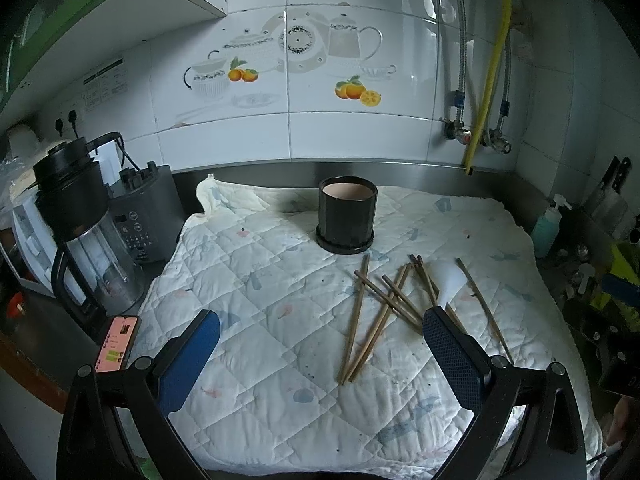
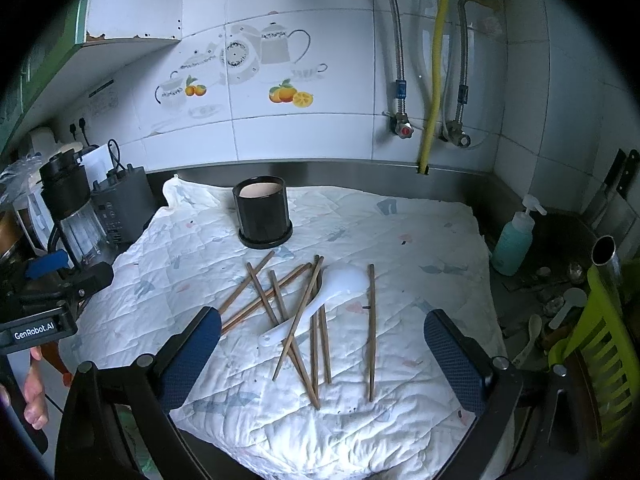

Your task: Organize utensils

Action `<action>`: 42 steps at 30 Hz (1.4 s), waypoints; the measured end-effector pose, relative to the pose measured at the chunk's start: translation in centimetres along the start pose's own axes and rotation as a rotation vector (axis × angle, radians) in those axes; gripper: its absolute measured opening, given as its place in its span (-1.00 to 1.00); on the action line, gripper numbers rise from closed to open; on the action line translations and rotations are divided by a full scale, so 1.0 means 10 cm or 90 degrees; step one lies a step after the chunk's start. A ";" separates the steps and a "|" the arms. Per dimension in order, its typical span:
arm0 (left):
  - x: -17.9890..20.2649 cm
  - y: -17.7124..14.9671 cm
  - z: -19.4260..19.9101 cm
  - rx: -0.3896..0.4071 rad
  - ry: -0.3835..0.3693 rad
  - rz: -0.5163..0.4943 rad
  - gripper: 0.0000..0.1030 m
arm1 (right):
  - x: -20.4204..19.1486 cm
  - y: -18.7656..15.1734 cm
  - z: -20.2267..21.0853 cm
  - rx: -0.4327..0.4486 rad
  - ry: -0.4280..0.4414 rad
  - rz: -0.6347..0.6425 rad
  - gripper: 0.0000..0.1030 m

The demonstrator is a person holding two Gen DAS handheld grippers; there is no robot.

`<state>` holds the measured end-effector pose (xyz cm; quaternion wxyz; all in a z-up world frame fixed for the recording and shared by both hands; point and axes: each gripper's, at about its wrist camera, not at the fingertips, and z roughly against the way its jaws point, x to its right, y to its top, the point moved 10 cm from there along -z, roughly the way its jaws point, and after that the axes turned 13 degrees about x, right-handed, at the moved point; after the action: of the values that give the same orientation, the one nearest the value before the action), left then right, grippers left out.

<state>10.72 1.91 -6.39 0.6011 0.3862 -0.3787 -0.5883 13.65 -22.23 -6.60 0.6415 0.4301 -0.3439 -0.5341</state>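
Though crisscrossed, chopsticks mostly toward holder

Blk pot, brown chopsticks

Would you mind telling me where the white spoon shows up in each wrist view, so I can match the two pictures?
Left wrist view: the white spoon lies right of centre among the chopsticks, partly hidden behind the gripper's right-hand finger.
Right wrist view: the spoon lies at centre, in full view, crossed by chopsticks.
Shared landmark: the black cup standing behind the pile on the quilted cloth.
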 end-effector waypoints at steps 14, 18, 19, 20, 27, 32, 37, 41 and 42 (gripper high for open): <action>-0.05 0.08 -0.71 -0.035 -0.023 -0.012 0.99 | 0.10 0.02 -0.47 -0.033 -0.011 -0.001 0.94; -0.05 0.03 -0.96 -0.058 -0.035 -0.015 0.81 | 0.17 -0.05 -0.63 -0.055 -0.017 -0.005 0.81; -0.04 0.01 -1.02 -0.063 -0.039 -0.016 0.76 | 0.19 -0.06 -0.67 -0.061 -0.018 -0.008 0.78; -0.04 0.00 -1.06 -0.066 -0.043 -0.017 0.74 | 0.20 -0.08 -0.70 -0.066 -0.018 -0.012 0.76; -0.01 -0.09 -1.44 -0.098 -0.066 -0.027 0.59 | 0.33 -0.25 -1.03 -0.118 -0.022 -0.043 0.39; -0.04 -0.15 -1.60 -0.116 -0.074 -0.025 0.45 | 0.40 -0.35 -1.27 -0.148 -0.024 -0.065 0.13; -0.06 -0.21 -1.76 -0.134 -0.084 -0.028 0.30 | 0.50 -0.44 -1.50 -0.176 -0.027 -0.066 -0.14; -0.06 -0.24 -1.85 -0.145 -0.094 -0.020 0.21 | 0.55 -0.52 -1.67 -0.203 -0.023 -0.069 -0.33; -0.05 -0.24 -1.88 -0.147 -0.097 -0.020 0.20 | 0.56 -0.54 -1.72 -0.208 -0.024 -0.064 -0.38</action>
<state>26.77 2.78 -16.36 0.6019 0.2747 -0.3467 -0.6649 28.08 -24.89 -18.44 0.6687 0.3266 -0.2423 -0.6225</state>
